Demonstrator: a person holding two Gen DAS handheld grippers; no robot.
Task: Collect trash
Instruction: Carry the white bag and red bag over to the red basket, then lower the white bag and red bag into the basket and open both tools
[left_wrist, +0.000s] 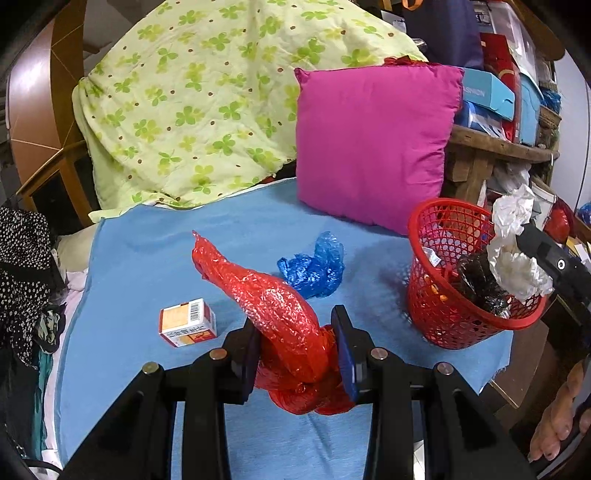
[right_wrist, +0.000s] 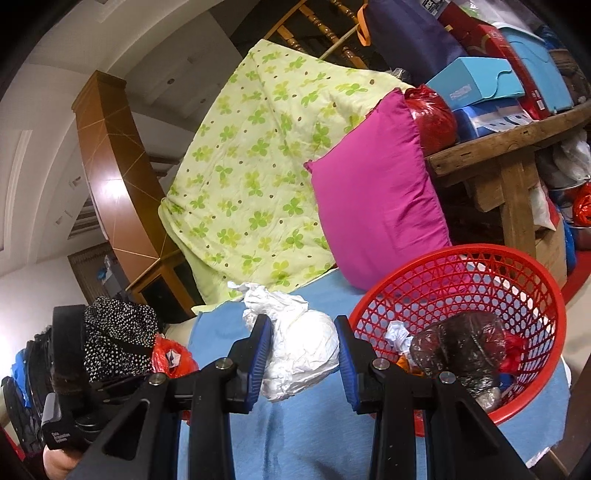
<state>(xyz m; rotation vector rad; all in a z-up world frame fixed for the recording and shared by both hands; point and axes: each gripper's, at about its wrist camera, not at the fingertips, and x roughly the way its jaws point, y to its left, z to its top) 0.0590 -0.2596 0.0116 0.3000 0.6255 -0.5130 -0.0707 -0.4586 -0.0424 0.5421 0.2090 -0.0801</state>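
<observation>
My left gripper (left_wrist: 297, 343) is shut on a crumpled red plastic bag (left_wrist: 273, 299) and holds it just above the blue sheet (left_wrist: 147, 266). My right gripper (right_wrist: 301, 350) is shut on a crumpled white plastic bag (right_wrist: 299, 350), held beside the rim of the red mesh basket (right_wrist: 546, 306); from the left wrist view the white bag (left_wrist: 517, 251) hangs over the basket (left_wrist: 443, 321). The basket holds a dark plastic bag (right_wrist: 458, 343) and other scraps. A blue plastic bag (left_wrist: 314, 269) and a small orange and white box (left_wrist: 188, 321) lie on the sheet.
A magenta pillow (left_wrist: 373, 147) and a green clover-print quilt (left_wrist: 207, 103) stand at the back of the bed. A wooden shelf (right_wrist: 517, 136) stacked with boxes is at the right. Spotted dark cloth (left_wrist: 22, 266) lies off the bed's left edge.
</observation>
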